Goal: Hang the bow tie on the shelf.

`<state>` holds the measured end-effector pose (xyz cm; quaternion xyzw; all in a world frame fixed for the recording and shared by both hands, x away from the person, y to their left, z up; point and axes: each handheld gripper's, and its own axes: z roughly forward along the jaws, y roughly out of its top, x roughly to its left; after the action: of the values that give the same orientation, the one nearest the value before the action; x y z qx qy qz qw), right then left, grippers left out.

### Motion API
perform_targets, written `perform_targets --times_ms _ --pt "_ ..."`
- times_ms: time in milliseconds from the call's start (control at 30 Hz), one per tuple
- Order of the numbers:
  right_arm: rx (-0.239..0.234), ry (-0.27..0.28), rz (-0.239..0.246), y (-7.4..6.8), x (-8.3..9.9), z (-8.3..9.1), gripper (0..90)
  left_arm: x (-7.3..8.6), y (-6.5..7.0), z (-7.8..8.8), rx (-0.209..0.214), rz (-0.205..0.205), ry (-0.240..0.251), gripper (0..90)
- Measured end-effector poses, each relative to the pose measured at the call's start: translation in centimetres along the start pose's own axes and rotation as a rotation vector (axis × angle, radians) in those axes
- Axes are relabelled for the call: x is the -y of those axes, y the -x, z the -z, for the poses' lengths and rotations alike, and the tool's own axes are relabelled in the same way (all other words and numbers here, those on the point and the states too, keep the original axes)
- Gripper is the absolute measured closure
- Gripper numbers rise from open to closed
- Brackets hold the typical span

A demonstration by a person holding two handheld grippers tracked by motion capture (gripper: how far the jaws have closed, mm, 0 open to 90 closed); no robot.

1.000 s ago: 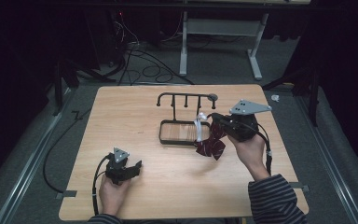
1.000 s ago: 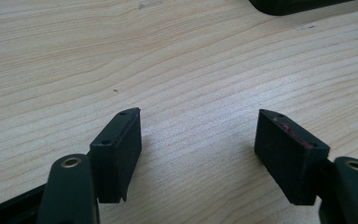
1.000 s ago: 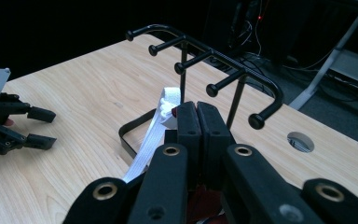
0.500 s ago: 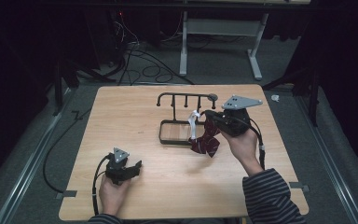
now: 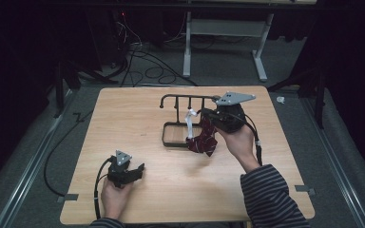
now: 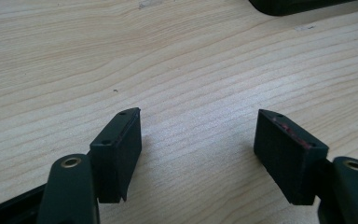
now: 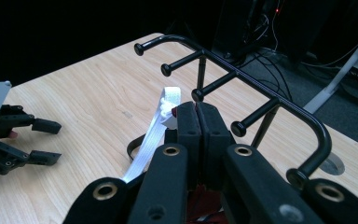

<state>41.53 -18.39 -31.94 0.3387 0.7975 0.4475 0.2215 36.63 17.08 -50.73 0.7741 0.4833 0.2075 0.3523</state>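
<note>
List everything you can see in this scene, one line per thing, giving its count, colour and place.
rack: one, black metal with pegs, far middle of the table.
bow tie: one, dark red patterned with a white strap, hanging from the right hand-held gripper beside the rack.
table: one, light wood, centre.
desk frame: one, white, on the floor beyond the table.
left hand-held gripper: one, black, jaws open, low at the near left.
right hand-held gripper: one, black, shut on the bow tie.

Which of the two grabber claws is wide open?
The left gripper, low on the table. Its jaws stand far apart with nothing between them. The right gripper, up by the black rack, is shut on the white strap.
</note>
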Motion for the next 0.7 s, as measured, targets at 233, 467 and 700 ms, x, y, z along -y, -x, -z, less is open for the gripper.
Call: perform_targets --times_ms 233,467,700 --pt "-0.002 0.002 0.007 0.0 -0.9 -0.8 90.0 0.0 0.0 0.0 0.002 0.002 0.000 32.6" --pt "-0.005 -0.007 -0.004 0.1 -1.3 -1.7 90.0 0.0 0.0 0.0 0.004 0.003 -0.001 32.6" --pt "0.000 -0.024 -0.010 0.2 -1.5 -2.7 90.0 0.0 0.0 0.0 0.003 0.005 0.004 32.6"
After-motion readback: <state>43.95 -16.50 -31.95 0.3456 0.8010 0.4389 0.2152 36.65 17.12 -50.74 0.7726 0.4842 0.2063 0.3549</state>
